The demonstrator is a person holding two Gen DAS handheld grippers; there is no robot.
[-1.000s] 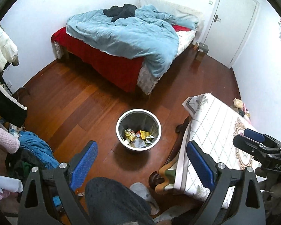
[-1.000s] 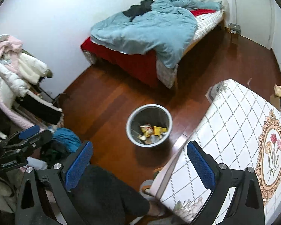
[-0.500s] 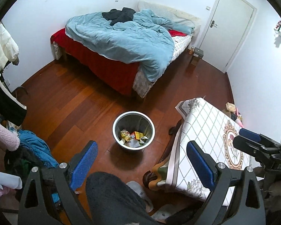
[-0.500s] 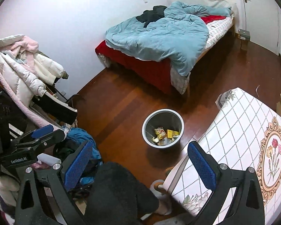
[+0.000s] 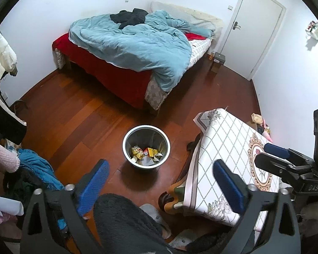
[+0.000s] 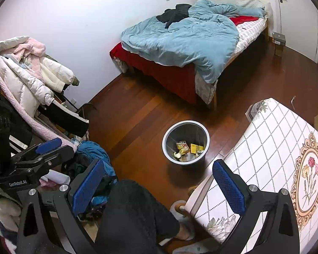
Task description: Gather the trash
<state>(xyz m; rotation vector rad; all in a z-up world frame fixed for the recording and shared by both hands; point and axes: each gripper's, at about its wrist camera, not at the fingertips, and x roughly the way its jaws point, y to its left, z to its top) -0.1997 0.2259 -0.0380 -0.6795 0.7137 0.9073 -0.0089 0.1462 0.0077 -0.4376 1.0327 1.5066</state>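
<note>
Left gripper [image 5: 161,180] angled down, fingers just opened wider, empty; right gripper [image 6: 159,180] spread, empty.

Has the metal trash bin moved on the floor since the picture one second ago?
No. The trash bin keeps its place on the floor beside the table's near corner; only the camera's view has shifted.

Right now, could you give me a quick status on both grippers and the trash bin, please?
Left gripper open, empty, jaws just widened. Right gripper open, empty. Trash bin upright on floor, wrappers inside. Person's knee below both grippers.
</note>
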